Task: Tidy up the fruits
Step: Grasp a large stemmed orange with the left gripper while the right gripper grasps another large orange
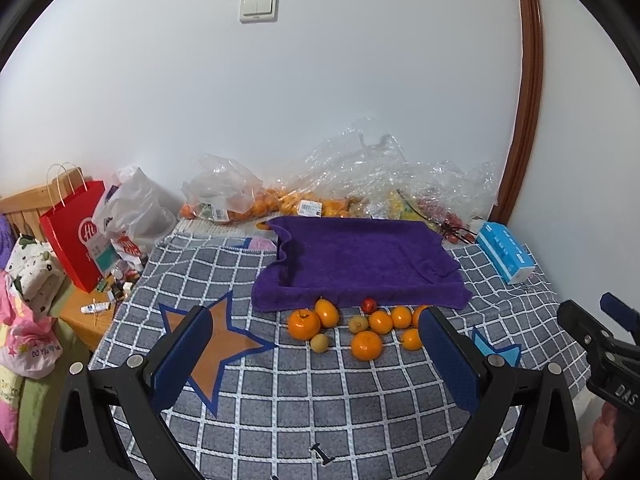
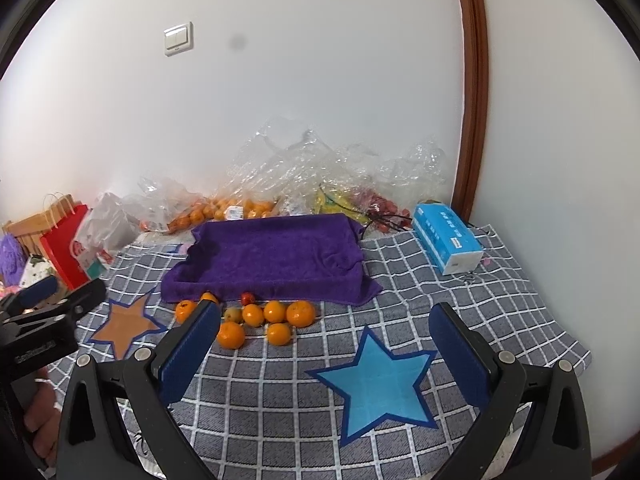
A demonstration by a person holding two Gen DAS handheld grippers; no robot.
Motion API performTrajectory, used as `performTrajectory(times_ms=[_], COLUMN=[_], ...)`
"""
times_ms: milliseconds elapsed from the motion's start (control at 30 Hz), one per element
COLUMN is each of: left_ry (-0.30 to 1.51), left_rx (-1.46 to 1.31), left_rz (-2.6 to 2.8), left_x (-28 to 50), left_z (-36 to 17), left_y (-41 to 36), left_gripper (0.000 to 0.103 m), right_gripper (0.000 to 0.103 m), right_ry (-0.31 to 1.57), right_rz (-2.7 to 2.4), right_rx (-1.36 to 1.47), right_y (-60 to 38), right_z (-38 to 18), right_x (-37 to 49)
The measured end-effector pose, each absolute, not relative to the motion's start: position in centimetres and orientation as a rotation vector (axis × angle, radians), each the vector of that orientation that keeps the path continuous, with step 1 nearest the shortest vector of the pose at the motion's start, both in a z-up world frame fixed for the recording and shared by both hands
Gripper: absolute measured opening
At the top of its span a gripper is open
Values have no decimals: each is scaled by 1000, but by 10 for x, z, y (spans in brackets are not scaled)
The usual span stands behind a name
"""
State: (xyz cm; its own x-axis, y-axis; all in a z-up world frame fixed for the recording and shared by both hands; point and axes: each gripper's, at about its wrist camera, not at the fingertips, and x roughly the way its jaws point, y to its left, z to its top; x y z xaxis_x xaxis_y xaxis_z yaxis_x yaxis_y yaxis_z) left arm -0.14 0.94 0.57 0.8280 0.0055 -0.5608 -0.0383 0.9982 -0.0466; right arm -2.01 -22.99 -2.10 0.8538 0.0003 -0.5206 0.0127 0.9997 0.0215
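Observation:
Several oranges (image 1: 366, 345), two small yellow-green fruits (image 1: 357, 323) and a small red fruit (image 1: 369, 304) lie in a loose cluster on the grey checked cloth (image 1: 304, 408), just in front of a purple towel-lined tray (image 1: 360, 260). The same cluster (image 2: 256, 318) and tray (image 2: 272, 256) show in the right wrist view. My left gripper (image 1: 314, 350) is open and empty, held short of the fruit. My right gripper (image 2: 326, 340) is open and empty, to the right of the cluster above a blue star patch (image 2: 376, 380).
Clear plastic bags holding more oranges (image 1: 256, 204) and crumpled wrap (image 1: 380, 168) lie against the back wall. A blue tissue box (image 1: 506, 250) sits at the right. A red paper bag (image 1: 74, 236) and clutter stand at the left. An orange star patch (image 1: 216, 344) marks the cloth.

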Motion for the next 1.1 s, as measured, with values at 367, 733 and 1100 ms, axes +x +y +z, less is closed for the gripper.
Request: performTrajectory(times_ms=[367, 733, 1100], left_ry=[624, 686, 775], left_rx=[-89, 3, -31], left_rz=[3, 38, -6], left_x=[31, 77, 119], left_z=[-19, -72, -111], left_y=[27, 40, 55], left_gripper=[103, 103, 97], right_gripper=[103, 94, 61], right_ry=[551, 675, 801], right_rz=[49, 35, 108], right_rx=[47, 25, 55], right_y=[-230, -230, -222], right_z=[-48, -117, -164], right_x=[14, 74, 135])
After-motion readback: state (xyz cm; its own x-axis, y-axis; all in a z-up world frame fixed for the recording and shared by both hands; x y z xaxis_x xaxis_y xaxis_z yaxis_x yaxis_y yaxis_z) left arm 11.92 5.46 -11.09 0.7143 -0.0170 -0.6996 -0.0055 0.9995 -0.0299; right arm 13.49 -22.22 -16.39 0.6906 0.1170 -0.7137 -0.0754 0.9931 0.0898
